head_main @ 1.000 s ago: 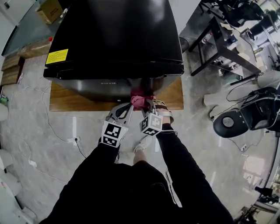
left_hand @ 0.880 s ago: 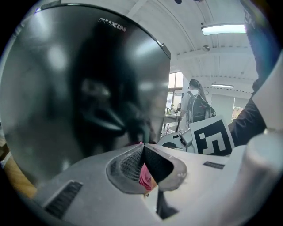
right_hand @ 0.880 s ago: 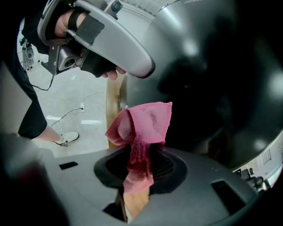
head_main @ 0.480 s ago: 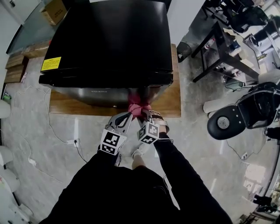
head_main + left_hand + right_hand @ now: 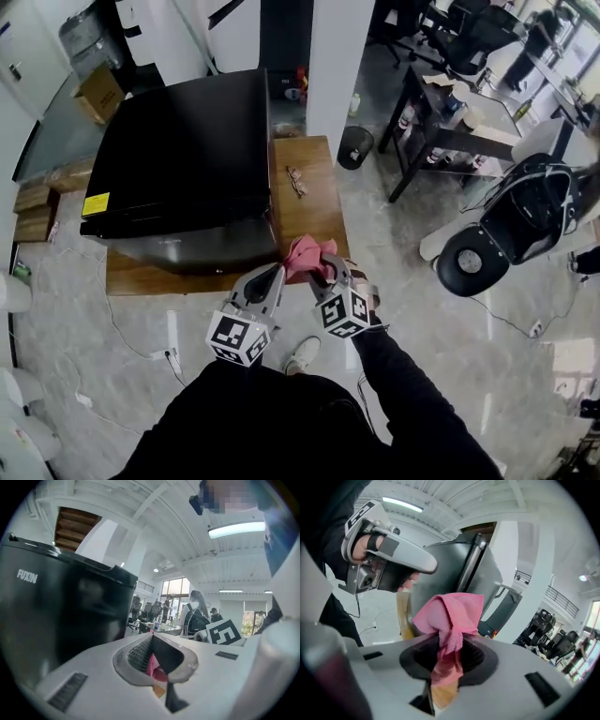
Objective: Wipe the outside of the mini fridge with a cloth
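The cloth (image 5: pixel 302 255) is pinched in the right gripper (image 5: pixel 325 266). Its jaws are closed on a twisted neck of the fabric, and a soft, crumpled pink bunch is left standing beyond the tips. The left gripper (image 5: pixel 273 275) is held just beside it, jaws drawn together with no cloth at the tips. A pink sliver is seen deep in its gap, and what it is cannot be told. A second ago the cloth was pressed low on the front of the fridge (image 5: pixel 187 155). Now it is carried off that face and is seen near the front right corner, apparently clear of the shell. The front is judged finished for now, with the right side wall the likely next surface. The fridge is a boxy black cabinet, glossy on top and duller grey on the door, with a yellow label (image 5: pixel 96 203) at its left edge. It is stood on a low wooden platform (image 5: pixel 309 206), and a pale polished floor (image 5: pixel 394 262) is seen beyond.
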Available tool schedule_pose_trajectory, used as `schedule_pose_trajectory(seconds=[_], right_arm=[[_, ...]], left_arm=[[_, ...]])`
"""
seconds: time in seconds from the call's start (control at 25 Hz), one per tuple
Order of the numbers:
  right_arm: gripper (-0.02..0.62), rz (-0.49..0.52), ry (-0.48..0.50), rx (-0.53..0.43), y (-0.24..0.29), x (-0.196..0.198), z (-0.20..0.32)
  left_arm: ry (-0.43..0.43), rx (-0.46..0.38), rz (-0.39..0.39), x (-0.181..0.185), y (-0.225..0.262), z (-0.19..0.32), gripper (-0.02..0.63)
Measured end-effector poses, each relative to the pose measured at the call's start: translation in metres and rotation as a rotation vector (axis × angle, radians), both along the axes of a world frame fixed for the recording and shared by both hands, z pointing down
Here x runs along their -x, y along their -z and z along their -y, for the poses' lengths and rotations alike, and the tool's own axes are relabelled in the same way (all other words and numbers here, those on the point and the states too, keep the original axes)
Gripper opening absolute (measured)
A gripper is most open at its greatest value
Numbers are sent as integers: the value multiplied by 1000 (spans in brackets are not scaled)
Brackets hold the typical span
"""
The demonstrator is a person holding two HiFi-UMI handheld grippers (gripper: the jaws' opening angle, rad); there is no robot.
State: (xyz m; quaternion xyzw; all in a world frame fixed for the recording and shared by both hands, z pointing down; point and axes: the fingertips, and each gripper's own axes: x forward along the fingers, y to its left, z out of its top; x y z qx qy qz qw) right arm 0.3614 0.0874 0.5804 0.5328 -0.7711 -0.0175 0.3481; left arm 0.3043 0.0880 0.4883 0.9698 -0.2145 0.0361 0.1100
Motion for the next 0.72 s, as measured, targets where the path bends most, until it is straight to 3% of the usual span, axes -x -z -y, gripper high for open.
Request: schedule_pose_trajectory(seconds=[0.12, 0.4, 0.72], right_arm=[[103, 10, -23, -56, 36, -32, -5], [103, 188, -105, -139, 91, -77, -6], [104, 198, -151, -144, 110, -97, 19]], left_arm=[[-6, -14, -24, -28, 30, -10, 6], [3, -65, -21, -66, 61, -21, 6], [-49, -10, -33, -97, 59, -17, 6]])
